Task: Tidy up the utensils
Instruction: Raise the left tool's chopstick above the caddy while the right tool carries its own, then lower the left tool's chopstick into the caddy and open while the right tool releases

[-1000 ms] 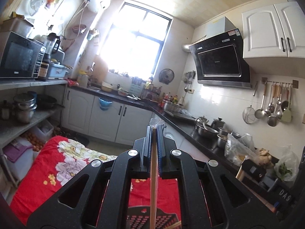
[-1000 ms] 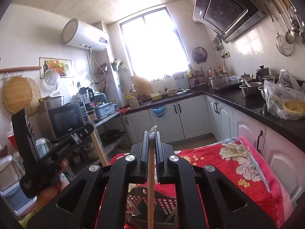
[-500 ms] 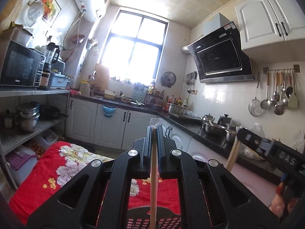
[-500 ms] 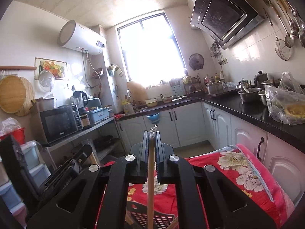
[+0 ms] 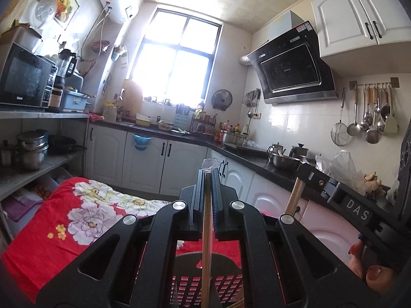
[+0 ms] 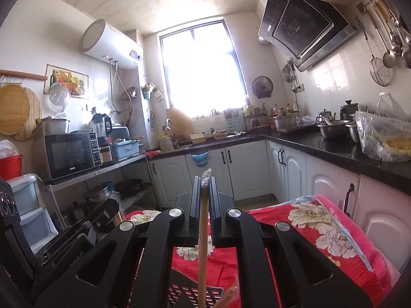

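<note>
My left gripper (image 5: 208, 173) is shut on a wooden chopstick (image 5: 206, 251) that runs down between its jaws; a bit of clear wrap sticks out past the fingertips. My right gripper (image 6: 203, 179) is shut on a second wooden chopstick (image 6: 203, 251) in the same way. Both chopsticks hang over a black perforated plastic basket (image 5: 226, 286), which also shows in the right wrist view (image 6: 185, 295) on the red floral cloth (image 5: 77, 218). The right gripper shows in the left wrist view (image 5: 300, 172) at the right, holding its stick upright. The left gripper shows in the right wrist view (image 6: 108, 211) at lower left.
A black counter (image 6: 334, 151) with pots and a plastic bag runs along the right. White cabinets (image 5: 143, 164) stand ahead under the window. A metal shelf with a microwave (image 6: 69, 154) and pots is at the left. Utensils hang on a wall rail (image 5: 370, 113).
Both grippers have tilted upward and shifted, each still holding its chopstick. The right gripper has come into the left wrist view at the right; the left gripper has sunk lower in the right wrist view.
</note>
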The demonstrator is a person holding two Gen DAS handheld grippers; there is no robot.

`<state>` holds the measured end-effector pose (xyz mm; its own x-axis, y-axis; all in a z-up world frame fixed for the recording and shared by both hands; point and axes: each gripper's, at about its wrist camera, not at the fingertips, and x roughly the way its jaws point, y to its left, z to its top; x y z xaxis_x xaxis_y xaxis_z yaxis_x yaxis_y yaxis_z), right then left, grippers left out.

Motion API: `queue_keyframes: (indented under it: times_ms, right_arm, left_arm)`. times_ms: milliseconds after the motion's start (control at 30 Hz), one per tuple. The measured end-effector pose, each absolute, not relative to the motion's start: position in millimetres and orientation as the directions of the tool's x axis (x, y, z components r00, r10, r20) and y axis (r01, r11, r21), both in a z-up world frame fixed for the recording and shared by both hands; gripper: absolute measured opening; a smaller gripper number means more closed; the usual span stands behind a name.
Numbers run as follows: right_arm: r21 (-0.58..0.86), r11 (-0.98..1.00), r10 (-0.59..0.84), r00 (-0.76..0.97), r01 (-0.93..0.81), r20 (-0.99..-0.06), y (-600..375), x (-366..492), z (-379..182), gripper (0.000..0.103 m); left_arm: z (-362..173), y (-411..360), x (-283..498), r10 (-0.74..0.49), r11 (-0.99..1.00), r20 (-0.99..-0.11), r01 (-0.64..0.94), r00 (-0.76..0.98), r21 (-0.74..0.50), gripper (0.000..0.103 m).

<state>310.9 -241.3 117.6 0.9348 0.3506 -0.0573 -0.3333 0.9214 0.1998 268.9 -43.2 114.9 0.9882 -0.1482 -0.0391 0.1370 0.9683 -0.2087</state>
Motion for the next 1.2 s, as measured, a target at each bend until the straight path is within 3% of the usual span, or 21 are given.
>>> queue_keyframes:
  times_ms: [400,1200]
  right_arm:
    - [0.239,0.915,0.356,0.929,-0.325,-0.097,-251.4,296.1,93.8,0.007]
    - [0.251,0.908,0.391,0.894,-0.336,-0.219,-257.1,257.3,88.1,0.007]
  left_arm:
    - [93.4,-46.8,267.2,-0.175,0.968,-0.074,0.158,0.982,-0.194,0.003]
    - [77.7,-29.4,252.6,-0.255,0.941,-0.293,0.166,0.922,-0.295,0.003]
